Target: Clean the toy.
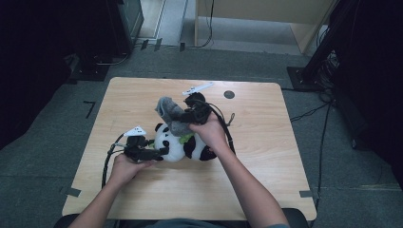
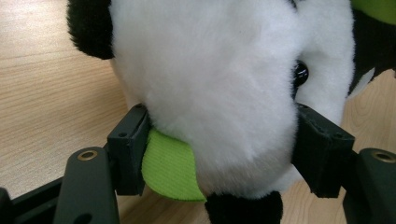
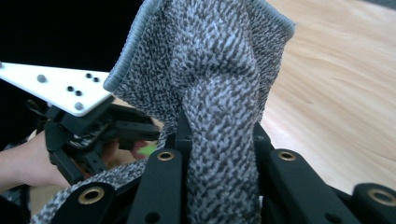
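Left tongs (image 1: pixel 164 152) clamp the panda toy's (image 1: pixel 183 145) head, centre frame; right tongs (image 1: pixel 186 115) pinch the grey knit cloth (image 1: pixel 170 112) above it. Next, probably: drape it over the panda.

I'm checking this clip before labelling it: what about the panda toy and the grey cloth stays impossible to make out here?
- Panda toy, high view: its middle is covered by the right hand and the grey knit cloth.
- Panda, left gripper view: cut off by the top edge.
- Cloth, right gripper view: lower part hidden behind the right gripper; what kind of item it is, unclear.
- Green piece: shape partly hidden by fur.
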A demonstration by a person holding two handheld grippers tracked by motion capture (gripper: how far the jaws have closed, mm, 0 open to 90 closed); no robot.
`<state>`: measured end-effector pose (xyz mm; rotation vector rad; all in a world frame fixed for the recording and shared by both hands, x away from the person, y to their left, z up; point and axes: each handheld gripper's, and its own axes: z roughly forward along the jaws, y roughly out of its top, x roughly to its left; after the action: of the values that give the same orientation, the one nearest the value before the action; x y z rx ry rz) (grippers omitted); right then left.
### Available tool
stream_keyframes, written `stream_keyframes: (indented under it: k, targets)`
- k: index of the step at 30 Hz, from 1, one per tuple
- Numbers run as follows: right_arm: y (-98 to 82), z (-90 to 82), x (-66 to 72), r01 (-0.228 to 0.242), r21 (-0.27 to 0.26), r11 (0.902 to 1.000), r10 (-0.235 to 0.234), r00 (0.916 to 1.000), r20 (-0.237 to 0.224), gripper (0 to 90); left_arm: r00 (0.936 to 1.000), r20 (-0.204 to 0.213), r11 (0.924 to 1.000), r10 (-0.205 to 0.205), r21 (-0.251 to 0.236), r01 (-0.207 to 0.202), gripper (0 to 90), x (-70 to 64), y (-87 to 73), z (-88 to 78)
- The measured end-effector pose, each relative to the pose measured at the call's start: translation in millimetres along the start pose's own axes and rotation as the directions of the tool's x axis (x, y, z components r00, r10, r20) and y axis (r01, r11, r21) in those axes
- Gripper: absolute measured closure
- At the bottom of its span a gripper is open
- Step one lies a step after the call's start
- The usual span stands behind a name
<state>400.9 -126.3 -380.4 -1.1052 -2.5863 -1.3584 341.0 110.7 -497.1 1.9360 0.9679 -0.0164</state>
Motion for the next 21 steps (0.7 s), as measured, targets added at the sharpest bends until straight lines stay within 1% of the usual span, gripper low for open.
stream_keyframes:
  k: [1,2,4,5,6,7,9,10,11,12,13,14,16,19,21]
  targets:
    - [0.0,0.0,0.0,0.000,0.000,1.0000,0.000,1.0000,0.000,74.8,1.0000,-0.001,1.0000,-0.001,0.000,0.001,29.7,0.1,0.1,0.0]
    - [2.5,9.9,6.1,0.015,0.031,0.9994,-0.014,0.9998,-0.011,74.7,1.0000,-0.001,1.0000,-0.001,0.002,0.001,28.9,0.2,0.2,0.0]
    - [5.6,19.3,11.0,0.029,0.065,0.9975,-0.027,0.9994,-0.022,74.3,1.0000,-0.004,1.0000,-0.002,0.003,0.002,28.4,0.3,0.4,0.1]
    - [5.6,19.3,11.0,0.029,0.065,0.9975,-0.027,0.9994,-0.022,74.3,1.0000,-0.004,1.0000,-0.001,0.002,0.001,28.4,0.3,0.4,0.1]
    - [7.2,23.4,12.8,0.031,0.075,0.9967,-0.029,0.9991,-0.031,74.1,1.0000,-0.004,1.0000,0.000,0.003,0.000,28.3,0.1,0.5,0.1]
    - [9.1,31.2,16.0,0.035,0.091,0.9952,-0.032,0.9988,-0.036,74.0,1.0000,-0.005,1.0000,0.001,0.004,-0.001,28.3,-0.1,0.5,0.0]
    - [7.8,39.6,18.1,0.034,0.116,0.9927,-0.029,0.9986,-0.043,73.9,1.0000,-0.006,0.9999,0.007,0.009,-0.007,28.3,-0.3,0.6,-0.5]
    - [7.8,39.6,18.1,0.034,0.116,0.9927,-0.029,0.9986,-0.043,73.9,1.0000,-0.007,0.9999,0.007,0.008,-0.007,28.3,-0.3,0.5,-0.4]
    - [3.6,47.7,19.6,0.032,0.143,0.9892,-0.026,0.9987,-0.045,72.9,1.0000,-0.008,0.9999,0.005,0.009,-0.005,28.2,-0.5,0.5,-0.4]
    - [3.6,47.7,19.6,0.032,0.143,0.9892,-0.026,0.9987,-0.045,72.9,1.0000,-0.009,0.9999,0.005,0.010,-0.005,28.2,-0.6,0.5,-0.4]
    - [1.0,51.2,19.7,0.034,0.155,0.9873,-0.027,0.9986,-0.046,72.4,0.9999,-0.010,0.9999,0.007,0.012,-0.007,28.1,-0.5,0.4,-0.2]
    - [-3.9,56.0,19.3,0.040,0.160,0.9863,-0.035,0.9988,-0.033,70.2,0.9999,-0.010,0.9999,0.006,0.015,-0.006,27.4,-0.2,0.4,-0.2]
    - [-5.5,56.0,19.1,0.045,0.152,0.9874,-0.041,0.9987,-0.029,69.3,0.9999,-0.011,0.9999,0.007,0.015,-0.007,27.3,-0.3,0.4,-0.1]
    - [-6.8,54.4,19.3,0.072,0.152,0.9858,-0.070,0.9974,-0.020,69.3,0.9999,-0.011,0.9999,0.010,0.014,-0.010,27.2,-0.6,0.4,0.1]
    - [-7.1,52.3,17.4,0.072,0.149,0.9863,-0.070,0.9974,-0.018,69.3,0.9999,-0.010,0.9999,0.011,0.012,-0.011,27.3,-0.8,0.3,0.3]
